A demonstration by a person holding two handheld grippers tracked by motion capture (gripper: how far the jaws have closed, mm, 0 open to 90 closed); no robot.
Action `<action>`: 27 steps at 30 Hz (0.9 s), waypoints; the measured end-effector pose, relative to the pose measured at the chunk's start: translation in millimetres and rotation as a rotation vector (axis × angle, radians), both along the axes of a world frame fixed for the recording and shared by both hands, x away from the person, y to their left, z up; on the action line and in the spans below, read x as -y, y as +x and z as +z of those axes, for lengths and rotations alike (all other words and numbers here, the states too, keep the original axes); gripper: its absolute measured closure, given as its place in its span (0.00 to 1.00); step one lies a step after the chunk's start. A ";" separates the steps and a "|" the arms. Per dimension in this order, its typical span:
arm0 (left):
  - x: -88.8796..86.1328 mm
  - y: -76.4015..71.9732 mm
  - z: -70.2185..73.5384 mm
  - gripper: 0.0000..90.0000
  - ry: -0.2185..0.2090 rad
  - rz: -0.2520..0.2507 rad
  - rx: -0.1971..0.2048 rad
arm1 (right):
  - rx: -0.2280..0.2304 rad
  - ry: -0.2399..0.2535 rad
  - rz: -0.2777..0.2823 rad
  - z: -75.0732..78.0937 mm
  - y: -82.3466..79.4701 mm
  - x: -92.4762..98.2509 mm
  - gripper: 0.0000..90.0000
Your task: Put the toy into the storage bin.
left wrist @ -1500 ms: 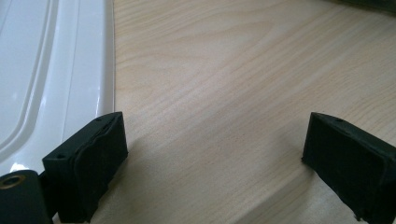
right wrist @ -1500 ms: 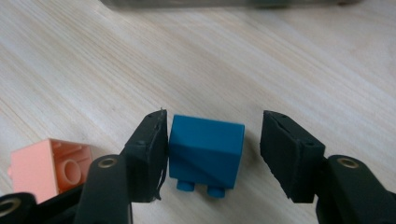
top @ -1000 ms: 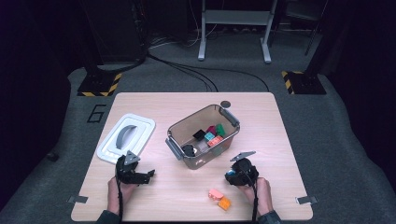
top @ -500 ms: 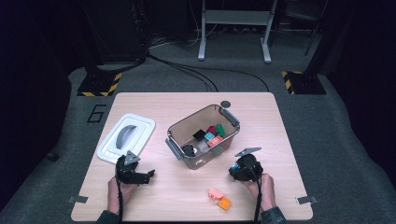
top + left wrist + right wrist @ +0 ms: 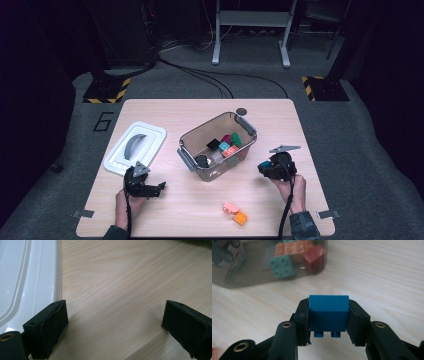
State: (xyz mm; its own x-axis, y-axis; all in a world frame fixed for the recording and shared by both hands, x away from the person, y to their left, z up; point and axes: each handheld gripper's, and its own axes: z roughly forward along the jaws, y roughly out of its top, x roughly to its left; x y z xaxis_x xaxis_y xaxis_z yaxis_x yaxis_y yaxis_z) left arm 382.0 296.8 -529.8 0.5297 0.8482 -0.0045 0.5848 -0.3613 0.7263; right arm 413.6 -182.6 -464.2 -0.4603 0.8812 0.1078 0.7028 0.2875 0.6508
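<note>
Holding mixed bricks (image 5: 228,146) — clear bin (image 5: 186,159), lid (image 5: 152,131) off.

Blue brick (image 5: 329,312), sloped top, studs facing down toward camera; clamped between right gripper (image 5: 329,315) jaws; held above bare wooden table (image 5: 387,277), just beside clear bin (image 5: 249,282) of bricks

Both grippers are black: the left gripper (image 5: 159,188) and right gripper (image 5: 262,167) carry grey three-cornered plates. Brass-coloured rivets mark the linkages. Black cables trail back; a dark patterned sleeve (image 5: 304,226) is worn.
</note>
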 end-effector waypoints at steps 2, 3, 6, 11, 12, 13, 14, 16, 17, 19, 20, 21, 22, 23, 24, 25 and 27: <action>0.0 0.0 0.1 0.07 -0.001 0.000 -0.001 | 0.008 0.006 0.000 2.3 5.3 4.0 0.65; -0.1 0.0 0.1 0.07 0.000 0.000 -0.001 | 0.009 0.006 -0.008 3.5 7.7 4.4 0.65; -0.1 0.0 0.1 0.07 -0.001 0.000 -0.001 | 0.015 -0.001 -0.014 7.6 15.8 6.7 0.65; -0.2 0.1 0.1 0.07 0.000 -0.001 -0.002 | 0.029 0.007 -0.028 16.2 28.3 6.9 0.65; -0.2 0.0 0.1 0.07 0.000 -0.001 -0.002 | 0.032 0.004 -0.029 17.7 31.0 6.8 0.65; -0.2 0.1 0.1 0.07 0.000 -0.001 -0.002 | 0.032 0.009 -0.033 19.3 33.2 6.2 0.65; -0.2 0.1 0.1 0.07 0.000 -0.001 -0.002 | 0.037 0.005 -0.036 20.6 35.5 5.8 0.65; -0.2 0.1 0.1 0.07 0.000 -0.001 -0.001 | 0.038 0.004 -0.035 23.3 39.6 5.4 0.65; -0.2 0.0 0.1 0.07 0.000 -0.001 -0.001 | 0.043 -0.001 -0.036 24.9 41.6 5.4 0.65; -0.2 0.0 0.1 0.07 0.000 -0.001 -0.002 | 0.052 -0.003 -0.046 29.0 45.1 5.2 0.65; -0.2 0.0 0.1 0.07 0.000 -0.001 -0.002 | 0.053 -0.004 -0.046 30.9 47.6 5.4 0.65; -0.2 0.0 0.2 0.07 0.000 -0.001 -0.002 | 0.053 -0.004 -0.048 33.1 49.9 5.5 0.65; -0.2 0.0 0.1 0.07 0.000 -0.001 -0.001 | 0.057 -0.005 -0.052 35.5 52.2 6.0 0.65; -0.2 0.0 0.2 0.07 0.001 -0.001 -0.002 | 0.061 -0.003 -0.054 37.9 54.2 6.6 0.65; -0.2 0.0 0.2 0.07 0.001 0.000 -0.002 | 0.062 -0.004 -0.055 40.0 56.5 6.8 0.65; -0.2 0.1 0.1 0.07 0.000 -0.001 -0.001 | 0.064 -0.007 -0.060 41.8 58.4 6.9 0.65; -0.2 0.1 0.1 0.07 0.000 -0.001 -0.002 | 0.068 -0.009 -0.061 45.2 62.5 6.8 0.65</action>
